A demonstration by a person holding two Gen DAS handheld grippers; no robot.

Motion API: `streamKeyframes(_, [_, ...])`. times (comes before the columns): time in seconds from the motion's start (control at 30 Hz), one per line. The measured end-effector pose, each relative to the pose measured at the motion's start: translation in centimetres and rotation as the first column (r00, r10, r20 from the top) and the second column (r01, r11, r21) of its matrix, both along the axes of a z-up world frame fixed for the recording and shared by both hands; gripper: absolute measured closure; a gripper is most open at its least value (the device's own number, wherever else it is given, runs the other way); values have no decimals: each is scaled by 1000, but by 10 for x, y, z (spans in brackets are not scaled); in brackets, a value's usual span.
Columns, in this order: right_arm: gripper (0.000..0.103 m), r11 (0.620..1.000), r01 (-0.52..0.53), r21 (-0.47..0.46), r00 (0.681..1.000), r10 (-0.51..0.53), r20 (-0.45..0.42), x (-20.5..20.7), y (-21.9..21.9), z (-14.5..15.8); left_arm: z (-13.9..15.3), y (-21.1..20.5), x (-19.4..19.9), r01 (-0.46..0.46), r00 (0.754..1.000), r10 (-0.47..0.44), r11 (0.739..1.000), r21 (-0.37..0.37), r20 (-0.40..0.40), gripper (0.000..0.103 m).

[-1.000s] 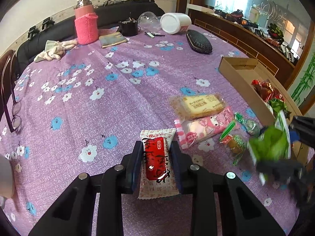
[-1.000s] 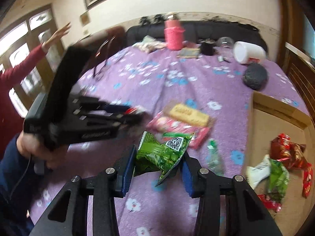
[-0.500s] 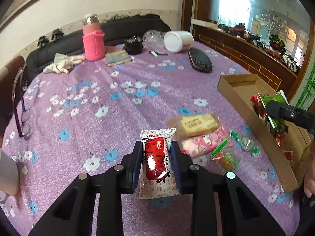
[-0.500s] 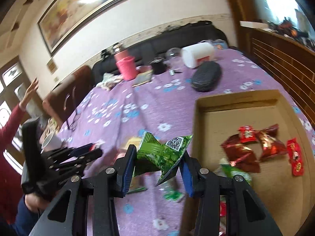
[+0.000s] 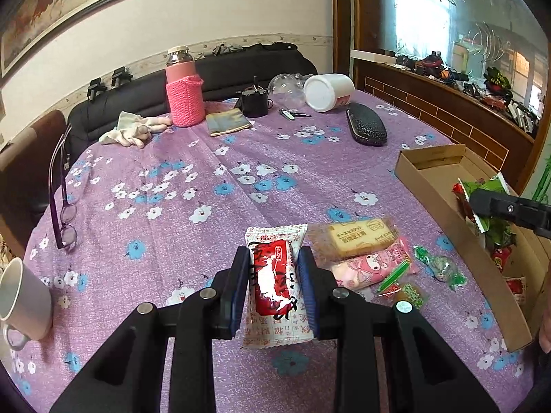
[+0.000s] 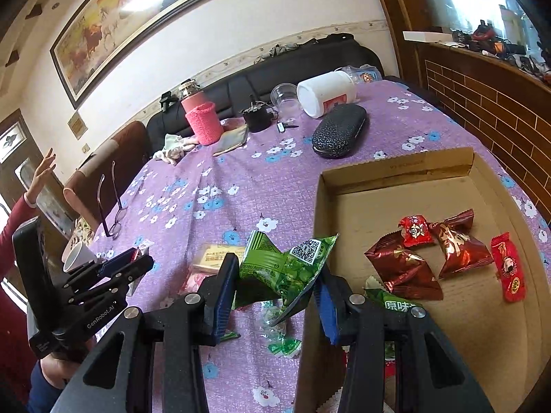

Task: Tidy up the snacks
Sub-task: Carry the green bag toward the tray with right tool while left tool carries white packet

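My left gripper [image 5: 273,285] is shut on a red and white snack packet [image 5: 273,284], held above the purple flowered tablecloth. My right gripper [image 6: 275,278] is shut on a crumpled green snack packet [image 6: 287,270] and hangs at the left wall of the cardboard box [image 6: 396,168]. Inside the box lie several red wrapped snacks [image 6: 403,268] and a green packet [image 6: 396,304]. In the left wrist view the right gripper [image 5: 482,203] shows over the box [image 5: 427,189]. A biscuit pack [image 5: 358,237], a pink packet [image 5: 372,268] and small green candies [image 5: 437,268] lie loose on the table.
At the far end stand a pink sleeved bottle [image 5: 184,93], a tipped white jar [image 5: 327,91], a black glasses case [image 5: 366,127], a cloth [image 5: 132,130] and a wallet [image 5: 229,122]. Spectacles [image 5: 63,199] and a white mug [image 5: 22,303] sit at the left. A person's raised hand [image 6: 43,172] shows far left.
My right gripper carried the green packet rightward from over the loose snacks to the box's edge and rolled. The left gripper tilted up slightly, still holding the red packet.
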State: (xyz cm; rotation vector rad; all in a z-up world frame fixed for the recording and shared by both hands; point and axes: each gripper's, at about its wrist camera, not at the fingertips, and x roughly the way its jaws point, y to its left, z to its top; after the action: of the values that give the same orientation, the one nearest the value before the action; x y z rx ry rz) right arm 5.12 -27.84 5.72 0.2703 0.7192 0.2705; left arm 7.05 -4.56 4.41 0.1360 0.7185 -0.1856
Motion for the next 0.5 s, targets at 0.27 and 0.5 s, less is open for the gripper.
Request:
streamKeyframes(0.27, [57, 998, 62, -11, 998, -62, 6, 1, -14, 1, 0, 1, 0, -9, 1000, 9, 1000, -3, 2, 75])
streamKeyframes(0.5, [57, 992, 127, 13, 992, -127, -22, 5, -35, -1, 0, 2, -1, -5, 1000, 5, 1000, -8, 1, 75])
